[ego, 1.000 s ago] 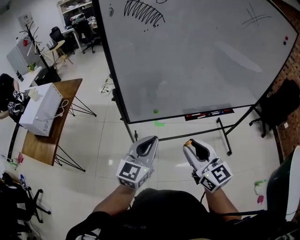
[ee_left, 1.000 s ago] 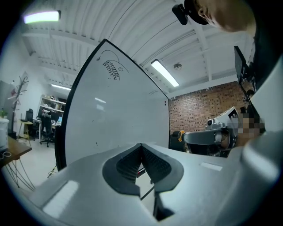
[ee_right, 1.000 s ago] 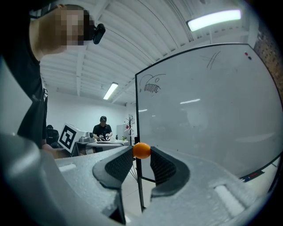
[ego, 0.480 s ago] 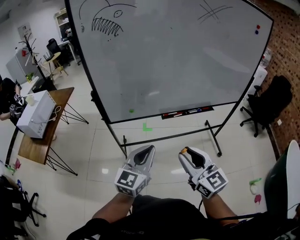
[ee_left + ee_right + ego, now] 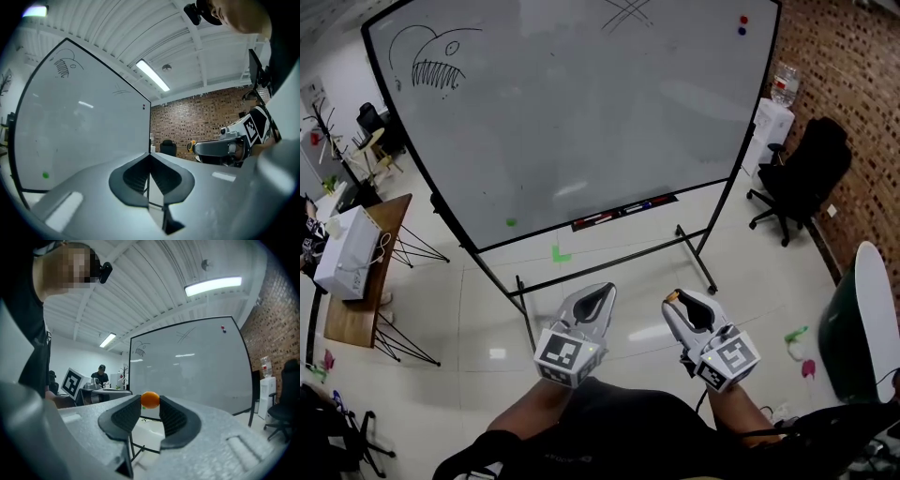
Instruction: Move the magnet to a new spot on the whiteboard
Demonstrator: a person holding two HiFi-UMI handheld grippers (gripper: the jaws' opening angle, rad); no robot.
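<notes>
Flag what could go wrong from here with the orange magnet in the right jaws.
1. The orange magnet sits only at the jaw tips of the right gripper; a knock might drop it to the floor.
2. The whiteboard stands apart on a frame whose feet stick out toward the person; they could trip.
3. Marker drawings on it might smear if the magnet slides.

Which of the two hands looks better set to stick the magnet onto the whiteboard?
Right. The right gripper already holds the orange magnet between its jaw tips, facing the whiteboard; the left gripper has its jaws shut on nothing.
</notes>
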